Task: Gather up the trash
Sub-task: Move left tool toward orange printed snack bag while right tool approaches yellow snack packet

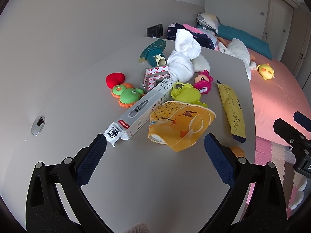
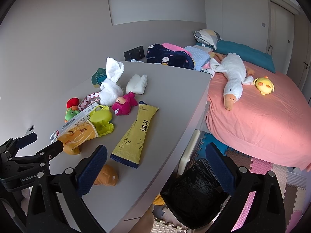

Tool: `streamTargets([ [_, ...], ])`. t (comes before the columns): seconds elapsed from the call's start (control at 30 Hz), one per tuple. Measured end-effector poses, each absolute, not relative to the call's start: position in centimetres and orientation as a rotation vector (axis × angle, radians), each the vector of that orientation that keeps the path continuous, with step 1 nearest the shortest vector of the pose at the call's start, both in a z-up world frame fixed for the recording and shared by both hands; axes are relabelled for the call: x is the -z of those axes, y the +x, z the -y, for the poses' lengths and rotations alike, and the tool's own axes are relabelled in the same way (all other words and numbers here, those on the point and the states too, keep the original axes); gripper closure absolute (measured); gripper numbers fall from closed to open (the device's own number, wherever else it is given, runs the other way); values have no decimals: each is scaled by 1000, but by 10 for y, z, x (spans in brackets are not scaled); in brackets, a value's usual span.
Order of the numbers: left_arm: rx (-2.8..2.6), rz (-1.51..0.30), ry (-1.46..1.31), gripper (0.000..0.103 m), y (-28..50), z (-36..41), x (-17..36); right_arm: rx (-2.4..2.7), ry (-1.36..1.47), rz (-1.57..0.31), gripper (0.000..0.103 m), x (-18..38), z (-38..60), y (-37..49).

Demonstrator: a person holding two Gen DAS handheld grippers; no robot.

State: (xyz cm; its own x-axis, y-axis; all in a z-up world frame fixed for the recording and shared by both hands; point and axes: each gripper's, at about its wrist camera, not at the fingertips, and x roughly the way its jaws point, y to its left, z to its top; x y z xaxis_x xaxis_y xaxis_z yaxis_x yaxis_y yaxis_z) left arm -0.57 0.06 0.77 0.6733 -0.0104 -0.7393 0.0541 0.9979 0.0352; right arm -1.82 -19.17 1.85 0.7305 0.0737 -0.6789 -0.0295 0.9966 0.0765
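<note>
Right wrist: black-lined trash bin (image 2: 191,192) beside table (image 2: 165,116).

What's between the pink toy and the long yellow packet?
Nothing. Only bare table lies between the pink toy and the yellow packet. The right wrist view shows the gap most plainly.

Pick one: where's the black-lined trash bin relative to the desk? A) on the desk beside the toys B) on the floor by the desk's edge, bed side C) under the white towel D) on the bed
B: the right wrist view shows the trash bin standing on the foam floor mats below the desk edge, between desk and bed, framed by the open right tongs.
</note>
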Motion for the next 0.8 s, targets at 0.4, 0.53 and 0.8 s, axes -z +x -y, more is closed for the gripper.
streamTargets([
  [0.4, 38, -838, 62, 6, -4, 1, -7, -54, 68, -746, 2, -22, 196, -20],
  [0.53, 41, -836, 66, 6, -4, 1, -8, -53, 70, -744, 2, -23, 199, -20],
  [0.8, 44, -836, 74, 6, -3, 3, -8, -53, 70, -746, 2, -20, 199, -19],
])
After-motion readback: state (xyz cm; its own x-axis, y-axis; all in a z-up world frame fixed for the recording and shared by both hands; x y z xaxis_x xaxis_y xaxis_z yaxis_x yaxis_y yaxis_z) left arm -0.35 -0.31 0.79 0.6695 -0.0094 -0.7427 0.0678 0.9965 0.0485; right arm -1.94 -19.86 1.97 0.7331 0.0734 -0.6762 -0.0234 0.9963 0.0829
